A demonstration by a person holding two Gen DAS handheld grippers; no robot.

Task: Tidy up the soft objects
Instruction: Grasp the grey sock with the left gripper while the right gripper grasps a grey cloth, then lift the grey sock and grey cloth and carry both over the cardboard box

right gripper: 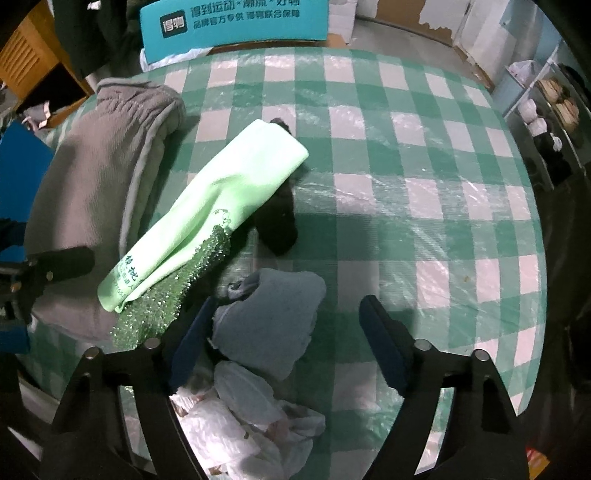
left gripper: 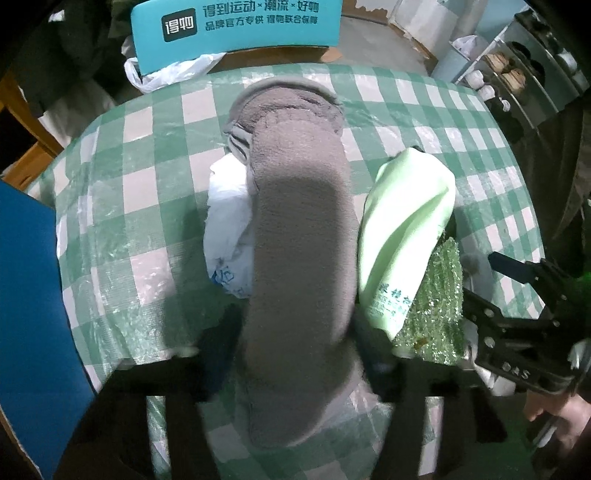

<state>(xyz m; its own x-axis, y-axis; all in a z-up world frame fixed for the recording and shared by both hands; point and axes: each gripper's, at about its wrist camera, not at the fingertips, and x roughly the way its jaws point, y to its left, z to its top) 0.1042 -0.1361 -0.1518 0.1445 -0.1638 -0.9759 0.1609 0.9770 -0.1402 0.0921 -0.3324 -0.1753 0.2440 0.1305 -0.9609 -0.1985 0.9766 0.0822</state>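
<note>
My left gripper (left gripper: 295, 350) is shut on a long grey fleece piece (left gripper: 301, 229) that runs forward between its fingers; it also shows at the left of the right wrist view (right gripper: 92, 192). A light green cloth (left gripper: 406, 229) lies just right of it over a sparkly green scrubber (left gripper: 439, 306); both show in the right wrist view, the cloth (right gripper: 221, 203) above the scrubber (right gripper: 173, 291). My right gripper (right gripper: 284, 339) is open over a folded grey-blue cloth (right gripper: 273, 317). A dark sock (right gripper: 279, 225) lies beyond it.
The table has a green and white checked cover (right gripper: 424, 177). A white plastic bag (left gripper: 229, 229) lies left of the grey fleece. Crumpled white plastic (right gripper: 240, 413) lies at the near edge. A teal box (left gripper: 236, 33) stands behind the table. A blue panel (left gripper: 33, 314) is at the left.
</note>
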